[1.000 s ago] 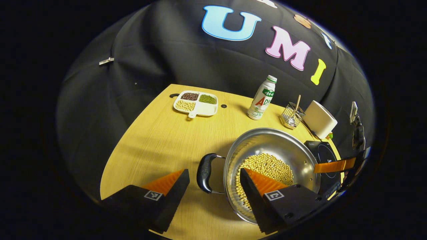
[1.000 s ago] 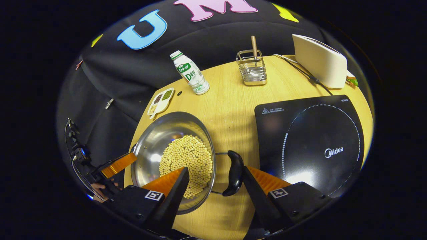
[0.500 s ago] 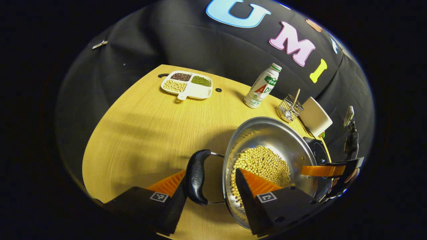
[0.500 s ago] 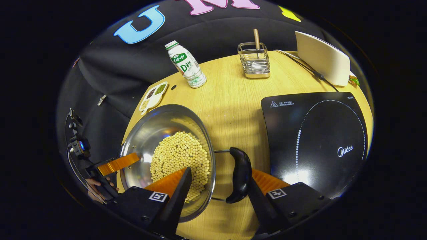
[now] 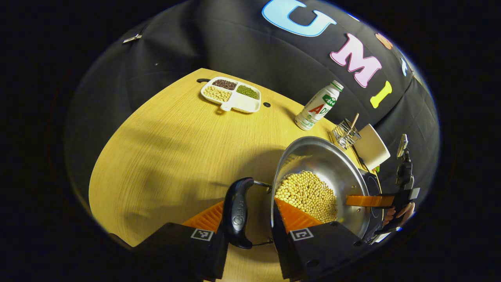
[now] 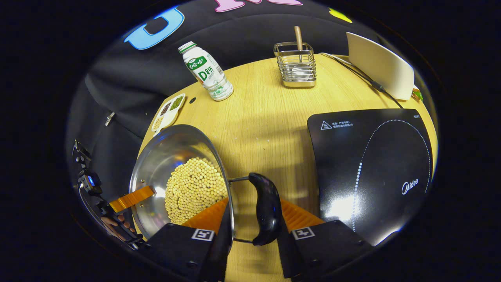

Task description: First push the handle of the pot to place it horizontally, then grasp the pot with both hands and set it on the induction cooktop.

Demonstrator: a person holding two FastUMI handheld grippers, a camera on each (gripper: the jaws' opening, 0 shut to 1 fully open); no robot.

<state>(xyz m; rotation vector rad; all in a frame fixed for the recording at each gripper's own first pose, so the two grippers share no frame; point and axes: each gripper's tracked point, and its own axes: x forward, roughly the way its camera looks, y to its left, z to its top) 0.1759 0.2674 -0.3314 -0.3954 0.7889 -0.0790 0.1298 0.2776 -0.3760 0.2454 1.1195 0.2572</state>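
At the lower centre of the left gripper view, our left gripper (image 5: 247,231) has its fingers straddling one black handle (image 5: 238,211) of a steel pot (image 5: 325,164); one finger sits outside the handle and the other inside the rim, and we cannot tell whether both are pressing yet. At the lower centre of the right gripper view, our right gripper (image 6: 252,231) straddles the opposite handle (image 6: 267,209) in the same way, and again we cannot tell whether it is clamped. The pot sits on the wooden table (image 6: 266,117), left of centre in that view, with the black cooktop (image 6: 372,164) well apart to the right. The pot holds a heap of pale beans (image 6: 193,188), so we judge it fairly heavy and likely to spill if tilted. The steel looks stiff and slick; the two handles are the sensible places to hold, keeping both sides level. A bottle (image 6: 205,72) and a wire rack (image 6: 295,66) stand near the top of that view.
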